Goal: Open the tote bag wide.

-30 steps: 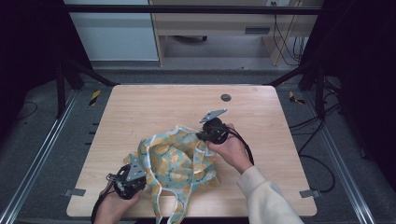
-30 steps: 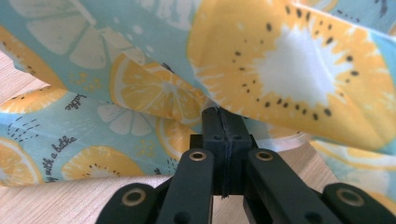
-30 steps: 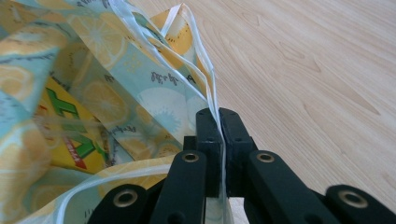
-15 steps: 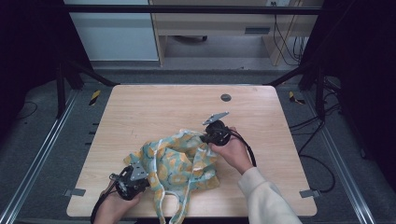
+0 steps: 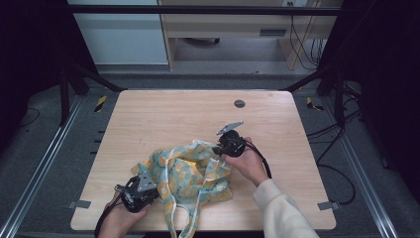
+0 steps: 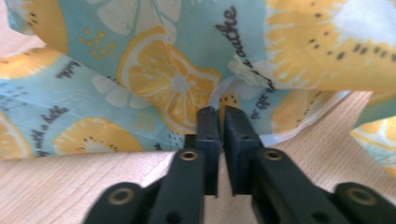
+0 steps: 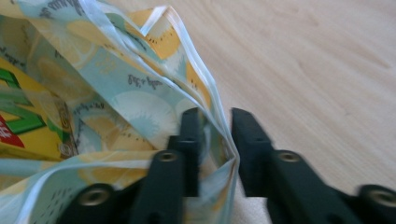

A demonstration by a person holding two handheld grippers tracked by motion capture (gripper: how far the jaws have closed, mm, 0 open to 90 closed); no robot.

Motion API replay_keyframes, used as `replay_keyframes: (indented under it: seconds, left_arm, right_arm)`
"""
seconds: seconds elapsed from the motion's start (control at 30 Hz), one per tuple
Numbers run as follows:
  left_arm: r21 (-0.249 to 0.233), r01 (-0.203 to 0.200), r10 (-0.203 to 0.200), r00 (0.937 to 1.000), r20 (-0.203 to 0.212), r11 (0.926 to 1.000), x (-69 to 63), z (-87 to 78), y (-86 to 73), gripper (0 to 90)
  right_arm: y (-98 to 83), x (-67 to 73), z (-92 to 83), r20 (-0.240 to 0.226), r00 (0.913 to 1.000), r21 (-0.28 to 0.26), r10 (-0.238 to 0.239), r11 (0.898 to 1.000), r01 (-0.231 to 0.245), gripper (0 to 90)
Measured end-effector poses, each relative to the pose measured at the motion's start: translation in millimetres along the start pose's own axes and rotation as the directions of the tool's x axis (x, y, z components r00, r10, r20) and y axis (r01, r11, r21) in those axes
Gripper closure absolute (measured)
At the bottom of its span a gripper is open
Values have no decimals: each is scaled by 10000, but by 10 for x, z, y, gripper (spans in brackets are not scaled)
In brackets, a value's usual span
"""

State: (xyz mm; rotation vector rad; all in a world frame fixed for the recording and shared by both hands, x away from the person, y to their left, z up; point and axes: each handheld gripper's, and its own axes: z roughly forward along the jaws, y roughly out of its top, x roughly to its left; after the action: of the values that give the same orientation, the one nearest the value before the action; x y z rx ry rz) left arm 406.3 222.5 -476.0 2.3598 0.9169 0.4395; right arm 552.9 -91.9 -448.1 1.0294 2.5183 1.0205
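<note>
A cloth tote bag [image 5: 190,171] printed with lemon slices on light blue lies crumpled on the near half of the wooden table [image 5: 163,116]. My left gripper [image 5: 156,188] is at the bag's near-left corner. In the left gripper view the gripper [image 6: 219,112] has just been opening: its jaws stand a narrow gap apart with the bag's edge [image 6: 173,84] at their tips. My right gripper [image 5: 216,148] is at the bag's far-right rim. Its jaws [image 7: 212,116] have also just been opening and stand apart, with the hemmed rim [image 7: 196,88] loose between them. A yellow packet [image 7: 18,126] lies inside the bag.
The bag's white-edged handles [image 5: 185,223] trail over the table's near edge. A small round grommet [image 5: 239,103] sits in the far part of the tabletop. Black frame posts and cables stand around the table, and a cabinet [image 5: 119,34] is behind it.
The bag's right side has sunk and the cloth has slumped flatter on the table. My right gripper came down slightly with it. The left hand stayed put.
</note>
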Motion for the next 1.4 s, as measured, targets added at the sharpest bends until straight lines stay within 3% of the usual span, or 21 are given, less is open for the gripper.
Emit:
replay_keyframes:
  seconds: [0.13, 0.2, 0.27, 0.43, 0.6, 0.73, 0.8, 0.87, 0.97, 1.03, 1.07, 1.2, 1.3, 1.4]
  left_arm:
    - [-597, 167, -188, 9992, -358, 9981, 21, -116, -30, 666]
    - [-998, 495, -540, 9976, -426, 9938, 36, -173, -34, 601]
    - [-1383, 593, -660, 9968, -442, 9886, 55, -240, -36, 601]
    - [-2107, 971, -1134, 9913, -668, 9727, 107, -367, -34, 604]
    - [-2988, 1372, -1689, 9822, -828, 9444, 192, -555, 38, 612]
    - [-3290, 1256, -1674, 9806, -1020, 9360, 209, -643, 222, 507]
    - [-3483, 1359, -1760, 9806, -862, 9275, 222, -666, 339, 458]
    - [-3439, 1275, -1632, 9836, -770, 9303, 237, -678, 473, 418]
    - [-3130, 957, -1313, 9868, -949, 9449, 260, -638, 661, 355]
    - [-3118, 1035, -1425, 9842, -1049, 9445, 291, -582, 730, 339]
    - [-3111, 1185, -1544, 9836, -936, 9430, 307, -542, 750, 329]
    - [-2833, 1252, -1532, 9850, -788, 9508, 295, -367, 784, 288]
    - [-2461, 1046, -1398, 9815, -1305, 9636, 280, -268, 759, 270]
    - [-2392, 1320, -1595, 9822, -993, 9620, 295, -233, 699, 289]
  right_arm:
    - [44, 66, -134, 381, 9991, -446, -207, 9988, 224, 496]
    - [69, 107, -215, 423, 9988, -701, -238, 9972, 267, 415]
    - [87, 148, -317, 449, 9986, -1001, -287, 9944, 331, 385]
    - [91, 304, -573, 206, 9985, -1547, -511, 9865, 537, 413]
    - [35, 517, -743, -210, 9946, -1820, -1015, 9786, 960, 459]
    - [13, 651, -807, -507, 9903, -1909, -1290, 9746, 1172, 489]
    - [10, 708, -820, -649, 9886, -1924, -1357, 9738, 1211, 494]
    - [7, 760, -817, -753, 9869, -1891, -1426, 9738, 1262, 493]
    - [-2, 826, -791, -921, 9842, -1733, -1515, 9757, 1339, 470]
    - [-15, 864, -757, -1065, 9809, -1609, -1626, 9764, 1443, 427]
    - [-23, 884, -736, -1135, 9805, -1529, -1605, 9779, 1424, 402]
    - [-49, 944, -634, -1406, 9760, -1284, -1664, 9805, 1487, 354]
    - [-60, 980, -556, -1617, 9720, -1035, -1704, 9825, 1550, 330]
    - [-92, 1000, -483, -1742, 9708, -702, -1648, 9855, 1547, 334]
